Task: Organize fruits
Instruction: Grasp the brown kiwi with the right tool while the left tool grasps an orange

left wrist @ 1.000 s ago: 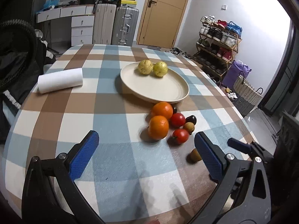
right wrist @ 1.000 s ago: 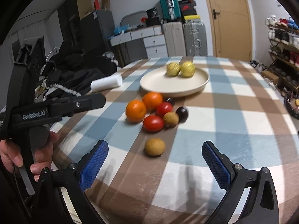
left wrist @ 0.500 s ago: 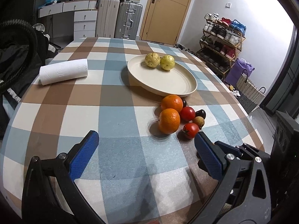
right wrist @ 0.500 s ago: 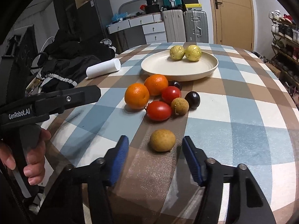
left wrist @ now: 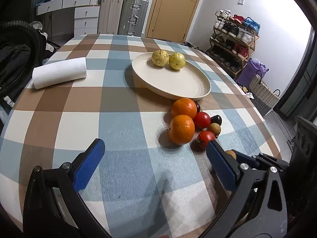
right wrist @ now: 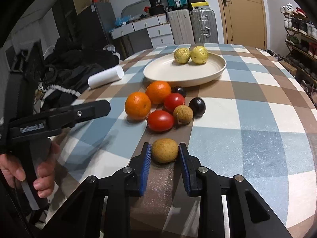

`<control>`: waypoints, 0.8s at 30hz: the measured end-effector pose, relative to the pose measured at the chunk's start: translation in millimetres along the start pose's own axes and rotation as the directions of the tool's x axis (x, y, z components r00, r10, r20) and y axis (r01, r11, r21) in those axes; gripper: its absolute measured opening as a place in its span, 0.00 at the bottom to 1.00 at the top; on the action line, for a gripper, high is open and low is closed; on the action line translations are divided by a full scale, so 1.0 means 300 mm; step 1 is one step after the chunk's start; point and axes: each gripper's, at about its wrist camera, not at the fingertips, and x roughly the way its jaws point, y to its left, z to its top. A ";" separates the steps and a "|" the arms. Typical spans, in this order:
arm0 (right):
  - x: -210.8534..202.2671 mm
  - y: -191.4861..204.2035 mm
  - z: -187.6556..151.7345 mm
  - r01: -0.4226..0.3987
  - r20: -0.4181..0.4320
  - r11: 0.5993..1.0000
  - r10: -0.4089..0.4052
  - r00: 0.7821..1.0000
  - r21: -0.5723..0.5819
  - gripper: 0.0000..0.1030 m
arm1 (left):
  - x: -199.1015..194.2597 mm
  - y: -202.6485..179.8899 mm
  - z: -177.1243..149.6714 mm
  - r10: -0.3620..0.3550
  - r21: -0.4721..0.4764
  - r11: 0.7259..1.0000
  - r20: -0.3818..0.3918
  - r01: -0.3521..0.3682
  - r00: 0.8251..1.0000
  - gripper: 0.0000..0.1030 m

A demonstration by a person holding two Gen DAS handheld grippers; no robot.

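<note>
Two yellow fruits (right wrist: 191,55) already on the cream plate (right wrist: 158,75) at the far side of the checked table (right wrist: 257,119), touching each other. Seven more still off it: two oranges (right wrist: 147,99), two red tomatoes (right wrist: 167,111), two dark plums (right wrist: 196,106), one largely hidden behind the far orange, and a tan round fruit (right wrist: 182,114), all bunched together just near of the plate rim. Apart from that bunch, nearer the table edge, a lone brown fruit (right wrist: 164,150) sitting on a brown square.

Step in hand, by the look of it: the pick of that lone brown fruit. Right tool (right wrist: 164,153) down at table level, blue pads (right wrist: 146,154) pressed to both flanks of the fruit, pinching it or within a hair of doing so; fruit apparently not yet lifted off the cloth. Left tool (left wrist: 154,156) spread wide and holding nothing, hovering over bare cloth to the left of the bunch, gripped by a hand (right wrist: 35,170) seen at the left of the right-wrist view. Paper towel roll (left wrist: 59,75) lying on its side at the far left, out of the way.

Next move, most likely: firm squeeze, straight lift clear of the cloth, then a carry far over the bunch to an open part of the plate. Calls for height enough to pass the tomatoes and oranges without nudging them, and a low, gentle release so the round fruit does not roll.
</note>
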 end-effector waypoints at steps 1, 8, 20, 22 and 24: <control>-0.005 -0.004 0.003 0.001 0.008 1.000 -0.001 1.000 0.003 0.28 | 0.005 0.004 0.003 0.001 -0.003 1.000 -0.002 -0.001 1.000 0.99; -0.031 -0.026 0.032 -0.012 0.051 1.000 0.012 0.999 0.000 0.28 | 0.068 -0.003 0.038 -0.013 0.001 1.000 -0.037 0.013 0.999 0.99; -0.051 -0.073 0.060 -0.013 0.095 1.000 0.012 0.995 0.008 0.28 | 0.156 -0.055 0.087 -0.078 0.024 0.996 -0.084 0.081 0.993 0.91; -0.052 -0.080 0.060 -0.017 0.099 1.000 0.016 0.995 0.013 0.28 | 0.167 -0.059 0.091 -0.084 0.025 0.996 -0.091 0.086 0.992 0.82; -0.052 -0.084 0.061 -0.019 0.100 1.000 0.017 0.995 0.018 0.28 | 0.185 -0.058 0.095 -0.103 0.021 0.994 -0.109 0.106 0.989 0.75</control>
